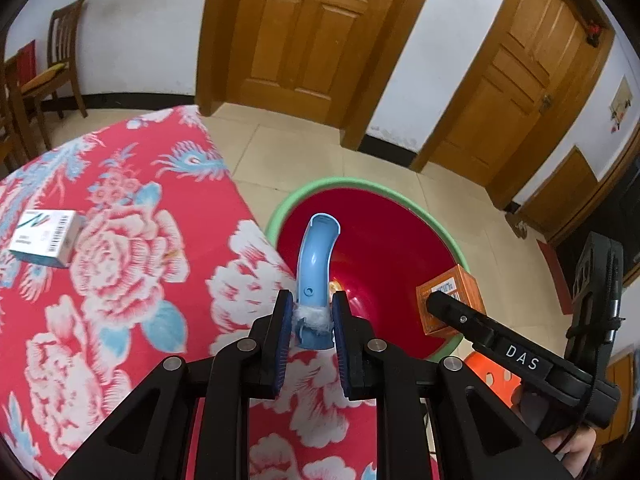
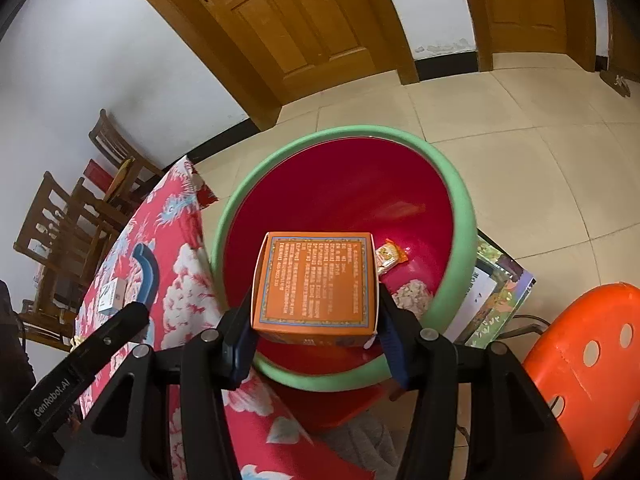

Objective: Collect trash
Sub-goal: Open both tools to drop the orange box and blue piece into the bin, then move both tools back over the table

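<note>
My left gripper [image 1: 313,300] is shut on a light blue curved plastic piece [image 1: 318,256] with a tuft of white fluff at the pads. It hangs over the table's edge beside a red basin with a green rim [image 1: 304,196]. My right gripper [image 2: 316,308] is shut on an orange printed box [image 2: 316,280] and holds it above the basin [image 2: 460,200]. A snack wrapper [image 2: 390,258] and a pale crumpled scrap [image 2: 414,298] lie inside the basin. A small white carton [image 1: 44,238] rests on the red floral tablecloth [image 1: 120,280]. In the left wrist view, the orange box [image 1: 452,292] shows at the right.
An orange plastic stool [image 2: 580,360] stands to the right of the basin, with printed paper [image 2: 500,292] under the basin's right side. Wooden chairs [image 2: 60,216] stand beyond the table. Wooden doors [image 1: 304,28] and tiled floor [image 2: 520,140] lie behind.
</note>
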Demonstrator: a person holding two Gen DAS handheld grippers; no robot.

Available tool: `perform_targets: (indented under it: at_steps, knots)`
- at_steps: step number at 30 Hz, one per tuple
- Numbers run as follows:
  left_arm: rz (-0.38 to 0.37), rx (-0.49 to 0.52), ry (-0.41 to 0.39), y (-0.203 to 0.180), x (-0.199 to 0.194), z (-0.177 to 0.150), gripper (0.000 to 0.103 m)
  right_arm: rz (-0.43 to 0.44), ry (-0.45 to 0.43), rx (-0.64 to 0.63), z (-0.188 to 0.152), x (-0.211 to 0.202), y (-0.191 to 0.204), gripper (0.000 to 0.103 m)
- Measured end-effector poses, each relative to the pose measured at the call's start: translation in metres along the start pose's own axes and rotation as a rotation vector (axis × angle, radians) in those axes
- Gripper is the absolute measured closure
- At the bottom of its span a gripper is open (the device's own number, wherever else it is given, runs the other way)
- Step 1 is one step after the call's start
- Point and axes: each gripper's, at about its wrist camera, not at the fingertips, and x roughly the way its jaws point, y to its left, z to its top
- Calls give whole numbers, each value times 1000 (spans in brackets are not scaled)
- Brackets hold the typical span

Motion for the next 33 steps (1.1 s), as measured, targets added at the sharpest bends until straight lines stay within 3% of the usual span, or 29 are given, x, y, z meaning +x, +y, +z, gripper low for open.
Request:
perform_targets:
  at_steps: [13, 15, 18, 33]
  knots:
    - [-14, 33, 35, -16, 26, 3, 82, -9, -16, 32, 5, -1, -16, 42]
    - [-19, 37, 39, -17, 28, 4, 80, -7, -18, 36, 4, -2, -18, 42]
    - [-16, 37, 35, -18, 28, 3, 67, -6, -21, 40, 4, -4, -19, 42]
    - [20, -5, -10, 0, 4, 1, 61, 15, -33, 15, 1, -14, -6, 41]
